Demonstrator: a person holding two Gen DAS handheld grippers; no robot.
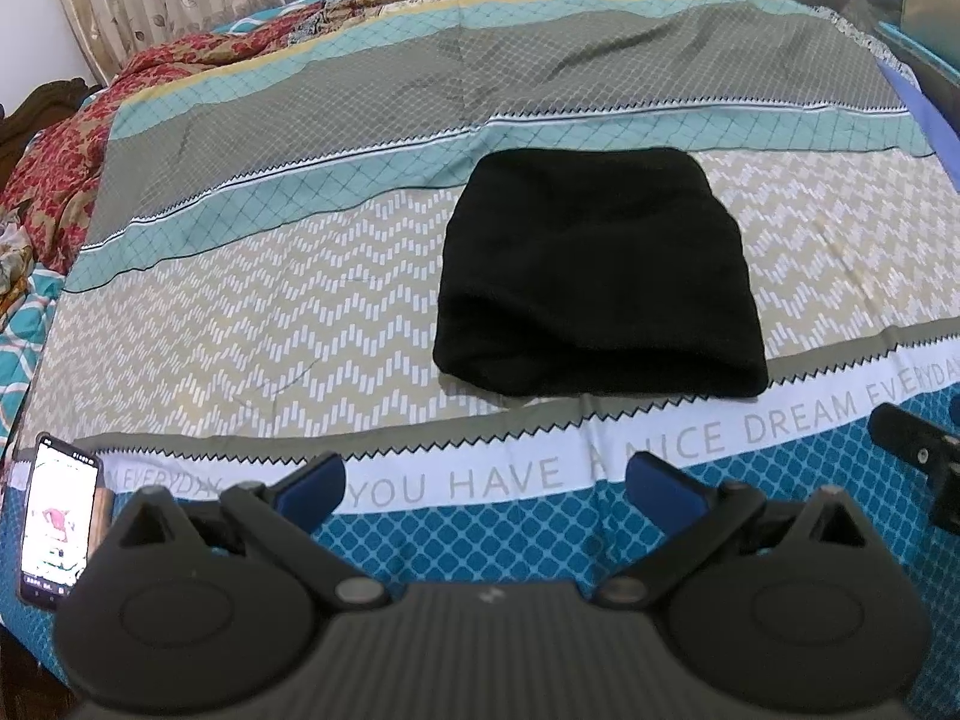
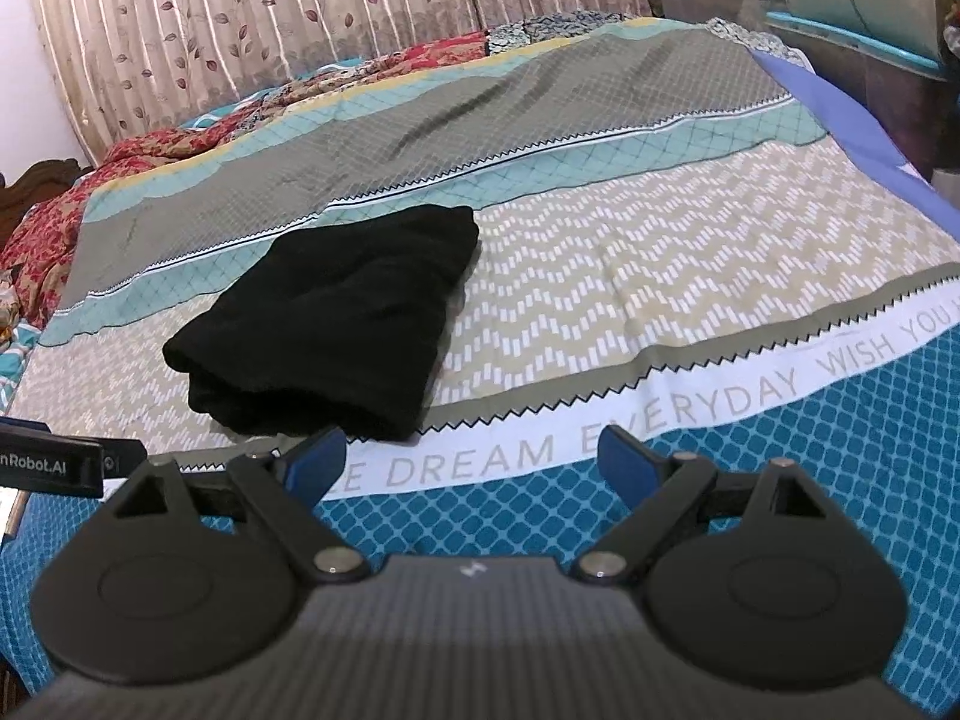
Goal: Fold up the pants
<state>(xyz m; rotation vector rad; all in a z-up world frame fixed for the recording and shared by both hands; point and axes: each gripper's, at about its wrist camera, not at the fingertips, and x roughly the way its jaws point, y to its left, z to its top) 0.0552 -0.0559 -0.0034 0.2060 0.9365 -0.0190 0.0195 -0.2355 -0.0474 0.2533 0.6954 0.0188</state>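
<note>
The black pants lie folded into a compact rectangle on the patterned bedsheet, ahead of both grippers. In the right wrist view the pants sit ahead and to the left. My left gripper is open and empty, held back from the pants over the sheet's lettered band. My right gripper is open and empty, also short of the pants. Part of the right gripper shows at the right edge of the left wrist view.
A phone with a lit screen lies at the bed's near left. Crumpled red floral bedding is piled at the far left. Curtains hang behind the bed. Dark furniture stands at the right.
</note>
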